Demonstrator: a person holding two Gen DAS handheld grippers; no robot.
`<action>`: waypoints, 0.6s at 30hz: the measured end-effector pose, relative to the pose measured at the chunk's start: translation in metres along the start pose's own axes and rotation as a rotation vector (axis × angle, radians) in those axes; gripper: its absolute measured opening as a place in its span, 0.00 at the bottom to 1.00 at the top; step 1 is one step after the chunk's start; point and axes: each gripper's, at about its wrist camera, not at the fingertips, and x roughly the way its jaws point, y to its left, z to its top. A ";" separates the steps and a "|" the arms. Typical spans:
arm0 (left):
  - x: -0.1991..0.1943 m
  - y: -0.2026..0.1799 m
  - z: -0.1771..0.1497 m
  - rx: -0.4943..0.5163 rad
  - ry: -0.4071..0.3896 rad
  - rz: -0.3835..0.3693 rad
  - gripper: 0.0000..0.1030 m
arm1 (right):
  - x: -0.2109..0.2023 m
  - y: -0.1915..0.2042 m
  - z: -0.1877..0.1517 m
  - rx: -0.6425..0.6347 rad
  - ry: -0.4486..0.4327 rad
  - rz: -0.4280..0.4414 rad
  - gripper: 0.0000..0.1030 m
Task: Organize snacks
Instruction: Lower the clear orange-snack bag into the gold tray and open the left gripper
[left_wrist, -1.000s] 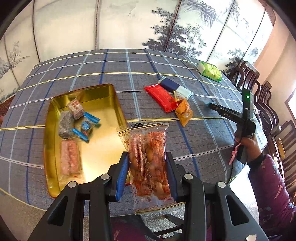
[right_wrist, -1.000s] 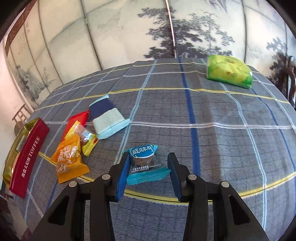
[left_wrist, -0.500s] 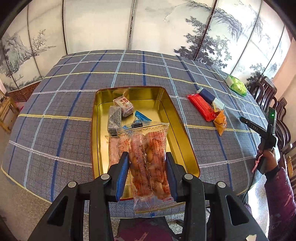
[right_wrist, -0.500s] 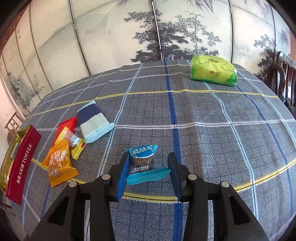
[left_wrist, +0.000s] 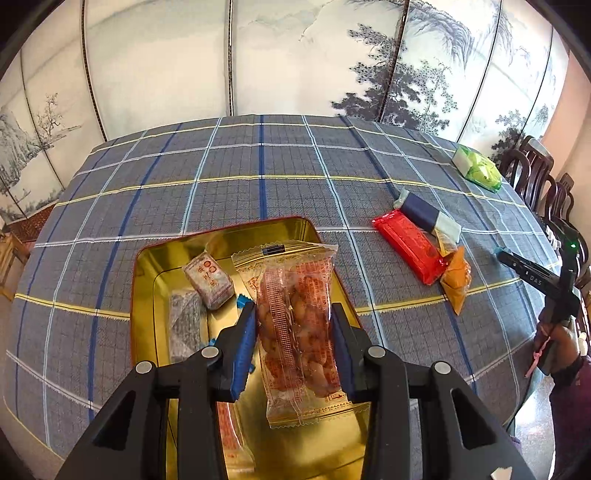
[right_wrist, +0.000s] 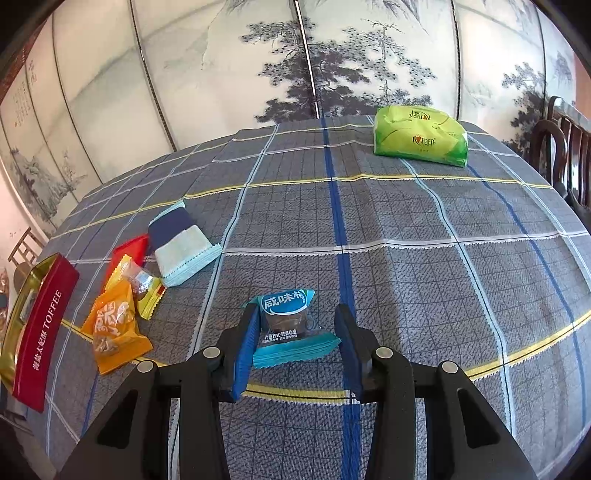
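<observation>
My left gripper (left_wrist: 293, 314) is shut on a clear packet of orange-brown snacks (left_wrist: 291, 266), held upright over the gold tin tray (left_wrist: 151, 314). In the tray lie a brown-and-white wrapped block (left_wrist: 208, 280), a grey packet (left_wrist: 184, 328) and blue candy pieces (left_wrist: 242, 299). My right gripper (right_wrist: 297, 314) is shut on a teal snack packet (right_wrist: 291, 325) just above the checked cloth. It also shows at the far right of the left wrist view as the right gripper (left_wrist: 504, 256).
Loose on the cloth lie a red packet (left_wrist: 406, 247), a navy-and-pale packet (right_wrist: 181, 243), an orange packet (right_wrist: 114, 328) and a small yellow packet (right_wrist: 144, 288). A green pack (right_wrist: 421, 138) sits at the far edge. Dark chairs (left_wrist: 546, 184) stand to the right of the table.
My left gripper has carried the clear packet leftward from beside the tray to above it. The right gripper has stayed put with the teal packet.
</observation>
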 end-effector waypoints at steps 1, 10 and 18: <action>0.006 0.001 0.002 -0.004 0.006 0.004 0.34 | 0.000 -0.001 0.000 0.003 0.000 0.001 0.41; 0.043 0.003 0.015 -0.023 0.043 0.031 0.34 | 0.001 -0.001 0.000 -0.002 0.007 0.002 0.41; 0.058 0.000 0.017 -0.011 0.062 0.049 0.34 | 0.004 0.001 0.000 -0.004 0.016 -0.003 0.41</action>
